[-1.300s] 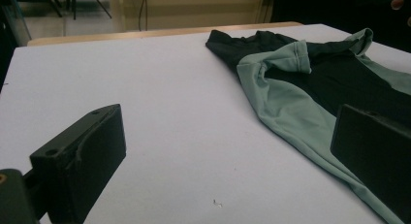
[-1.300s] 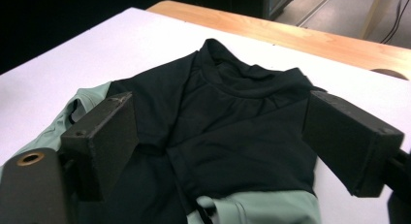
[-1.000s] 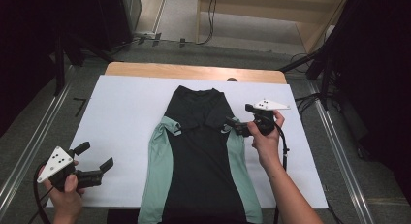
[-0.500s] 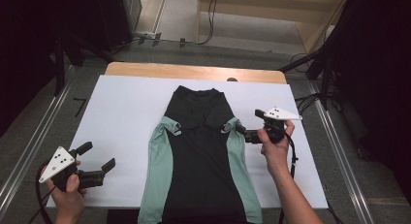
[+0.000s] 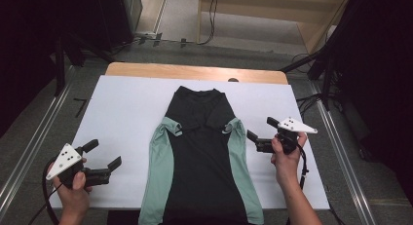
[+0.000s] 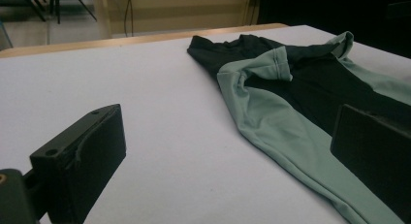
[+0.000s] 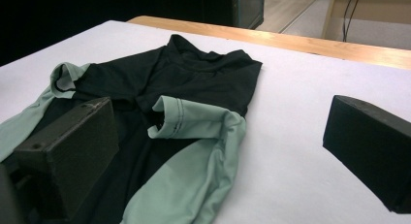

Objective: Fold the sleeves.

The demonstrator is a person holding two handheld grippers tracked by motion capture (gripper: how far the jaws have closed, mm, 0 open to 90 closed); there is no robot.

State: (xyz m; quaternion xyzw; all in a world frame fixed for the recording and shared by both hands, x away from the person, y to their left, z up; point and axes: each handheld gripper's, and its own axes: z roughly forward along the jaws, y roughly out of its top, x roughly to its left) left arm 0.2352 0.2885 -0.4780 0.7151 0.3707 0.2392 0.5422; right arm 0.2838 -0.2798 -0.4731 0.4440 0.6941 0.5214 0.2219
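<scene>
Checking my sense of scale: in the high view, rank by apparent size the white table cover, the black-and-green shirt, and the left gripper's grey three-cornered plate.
1. White table cover
2. Black-and-green shirt
3. Left gripper's grey three-cornered plate

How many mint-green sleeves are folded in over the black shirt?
2. The left sleeve lies along the black shirt on the side of the left tongs; the right sleeve lies on the side of the right tongs. Both cuffs point inward.
</scene>
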